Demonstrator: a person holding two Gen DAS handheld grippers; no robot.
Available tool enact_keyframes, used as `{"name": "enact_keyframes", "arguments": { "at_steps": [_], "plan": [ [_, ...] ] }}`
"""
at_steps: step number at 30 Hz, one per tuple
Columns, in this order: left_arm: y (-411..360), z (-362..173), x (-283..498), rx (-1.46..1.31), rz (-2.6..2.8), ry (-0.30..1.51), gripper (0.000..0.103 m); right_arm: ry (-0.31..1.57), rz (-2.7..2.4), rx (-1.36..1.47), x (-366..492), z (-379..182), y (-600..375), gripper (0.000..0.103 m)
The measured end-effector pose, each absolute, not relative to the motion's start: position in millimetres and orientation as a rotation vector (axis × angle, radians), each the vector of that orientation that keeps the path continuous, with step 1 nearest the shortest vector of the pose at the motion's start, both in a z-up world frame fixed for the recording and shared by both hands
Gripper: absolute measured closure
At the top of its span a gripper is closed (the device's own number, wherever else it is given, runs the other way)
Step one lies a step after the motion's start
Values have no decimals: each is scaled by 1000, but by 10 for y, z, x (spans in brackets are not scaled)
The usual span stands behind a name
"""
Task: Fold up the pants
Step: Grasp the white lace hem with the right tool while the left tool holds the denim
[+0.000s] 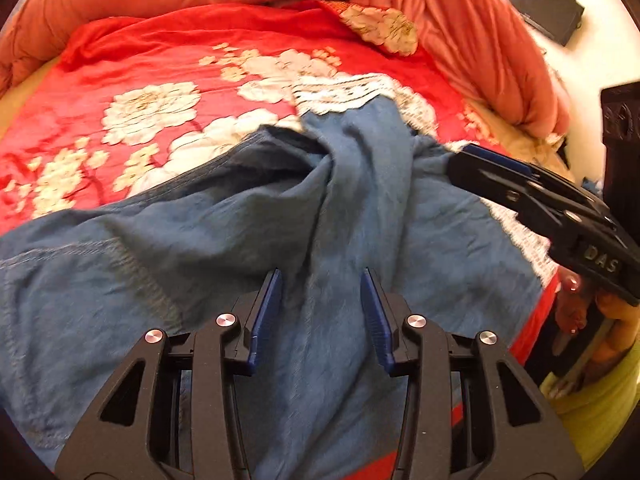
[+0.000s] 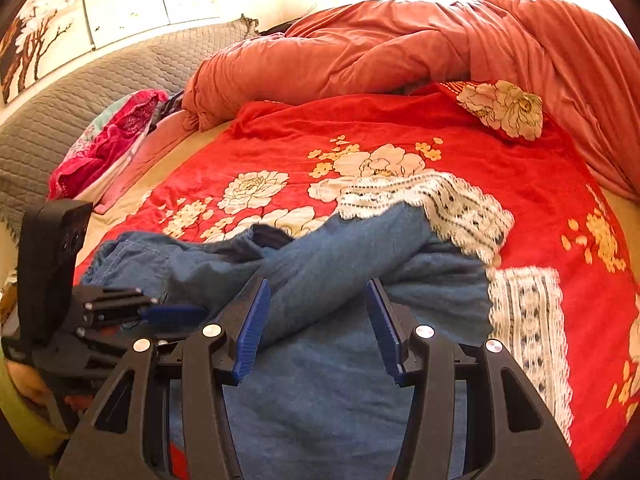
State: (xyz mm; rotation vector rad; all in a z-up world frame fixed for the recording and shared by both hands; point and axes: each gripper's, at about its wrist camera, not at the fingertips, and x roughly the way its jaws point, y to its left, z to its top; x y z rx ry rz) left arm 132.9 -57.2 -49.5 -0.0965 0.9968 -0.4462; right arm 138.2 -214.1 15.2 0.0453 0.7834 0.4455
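Observation:
Blue denim pants (image 1: 248,240) with white lace hems (image 1: 340,92) lie crumpled on a red floral bedspread (image 1: 160,80). My left gripper (image 1: 322,276) is open just above the middle of the pants, with a ridge of cloth running between its fingers. My right gripper (image 2: 318,284) is open over the pants (image 2: 340,264), with a rolled fold between its fingers. The lace hems (image 2: 440,200) lie at the far end and right side. Each gripper shows in the other's view: the right one (image 1: 464,156) from the right, the left one (image 2: 176,314) at the left.
A bunched orange duvet (image 2: 400,52) lies along the far side of the bed. A grey quilted headboard (image 2: 100,76) and pink clothes (image 2: 112,140) are at the left. A dark cabinet (image 1: 620,140) stands at the right of the bed.

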Motion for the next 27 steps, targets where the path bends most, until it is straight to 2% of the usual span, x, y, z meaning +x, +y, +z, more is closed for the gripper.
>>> {"name": "enact_keyframes", "arguments": {
  "at_steps": [2,3,10,20,22,23,24,26,27],
  "plan": [
    [-594,-531,1334,-118,-475,984,91,790,440,27,1487,174,-2072,50],
    [-589,-577,1342,-148,-496,991,93,798,440,18,1548,177,-2041,50],
    [-635,-619,1299,-181,-568,937,99,921,366,-68,2397,57,-1620,50],
    [-646,-609,1286,-176,-587,925,99,1068,167,-196,3185,-401,-1297,50],
    [-633,-599,1293,-173,-582,921,99,1086,158,-200,3238,-493,-1307,57],
    [-629,-598,1289,-170,-579,920,99,1086,155,-200,3253,-523,-1323,71],
    [-628,-598,1296,-168,-577,920,99,1076,155,-205,3253,-525,-1347,81],
    [-607,-606,1313,-171,-573,925,99,1057,179,-173,3217,-477,-1420,94],
    [-610,-588,1294,-174,-572,926,99,1041,186,-152,3176,-431,-1476,94]
  ]
}}
